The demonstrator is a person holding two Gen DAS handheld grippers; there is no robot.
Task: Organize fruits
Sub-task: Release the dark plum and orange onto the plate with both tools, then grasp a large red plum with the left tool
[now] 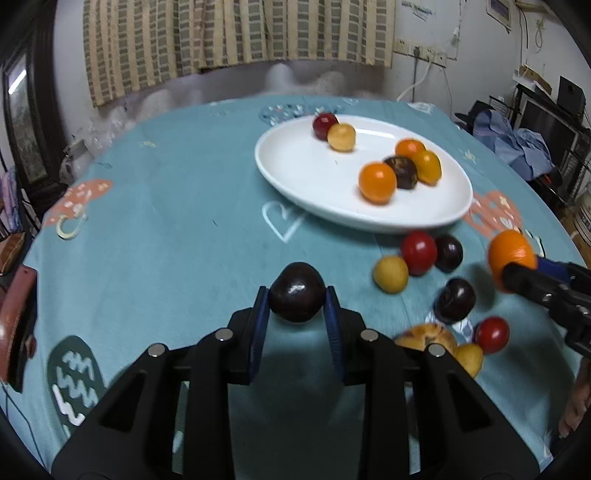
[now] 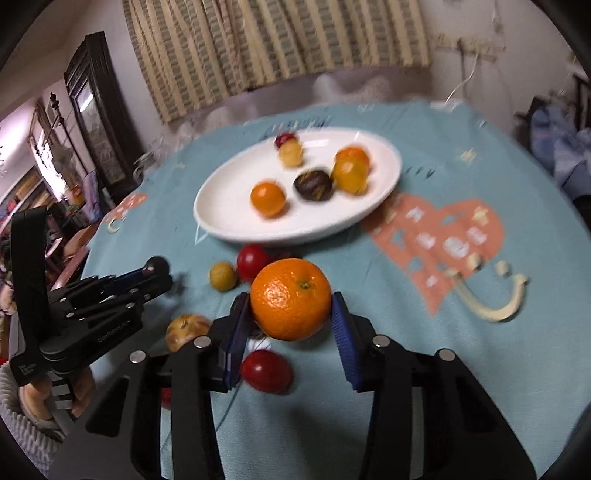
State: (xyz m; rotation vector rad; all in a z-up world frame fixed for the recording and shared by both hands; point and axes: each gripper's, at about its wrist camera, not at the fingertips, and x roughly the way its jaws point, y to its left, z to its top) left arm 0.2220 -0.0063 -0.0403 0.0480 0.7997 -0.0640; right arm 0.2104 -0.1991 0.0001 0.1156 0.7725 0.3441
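Note:
My left gripper point(image 1: 297, 293) is shut on a dark plum point(image 1: 295, 280), held just above the blue tablecloth. My right gripper point(image 2: 291, 306) has its blue pads pressed on both sides of an orange point(image 2: 291, 299); the left wrist view shows that orange point(image 1: 511, 251) at the right edge. A white oval plate point(image 1: 306, 173) lies beyond, with several fruits on it: oranges, a dark plum, a yellow one and a red one. Loose fruits lie between the plate and the grippers, among them a red one point(image 1: 418, 252), a yellow one point(image 1: 390, 274) and a dark one point(image 1: 455, 298).
The round table's tablecloth point(image 1: 166, 206) has printed patterns. A striped curtain point(image 1: 236, 33) hangs behind. A brown chair back point(image 1: 14, 314) stands at the left edge, and shelves with clothes point(image 1: 517, 144) at the right. A hand point(image 2: 44, 398) grips the left gripper's handle.

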